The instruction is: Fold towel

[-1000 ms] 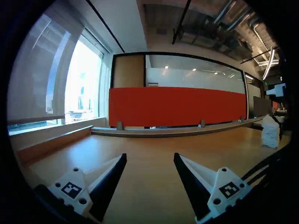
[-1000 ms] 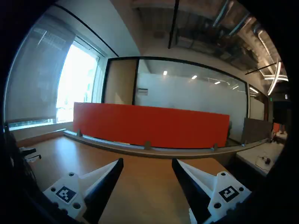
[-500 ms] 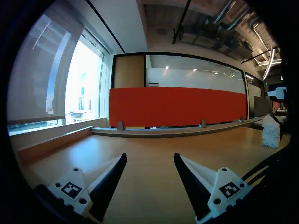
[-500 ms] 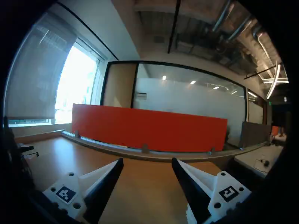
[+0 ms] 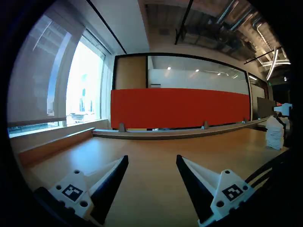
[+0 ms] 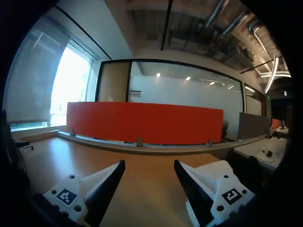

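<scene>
Towel stack, white and seemingly layered, stands on the far right of the wooden desk, well apart from your left gripper. It is small and blurred at that edge, so you cannot tell how many pieces it holds or how neatly they lie.

Your left gripper hangs low over the near part of the desk with its tongs spread wide. Bare wood shows between the two dark inner faces, and nothing is pinched. Each white finger carries a black-and-white square marker.

Your right gripper is spread wide too, over bare wood in the right gripper view, with nothing between its tongs.

Beyond the far edge of the desk a red divider runs from left to right, held in small grey clips along a grey rail. Behind it is a glass wall with ceiling lights reflected in it. To the left a tall window is bright with daylight, and a low wooden ledge runs beneath it.

In the right gripper view a second, pale desk lies to the far right with a dark cable on it. A grey partition stands just behind that desk. Pipes cross the open ceiling above.
</scene>
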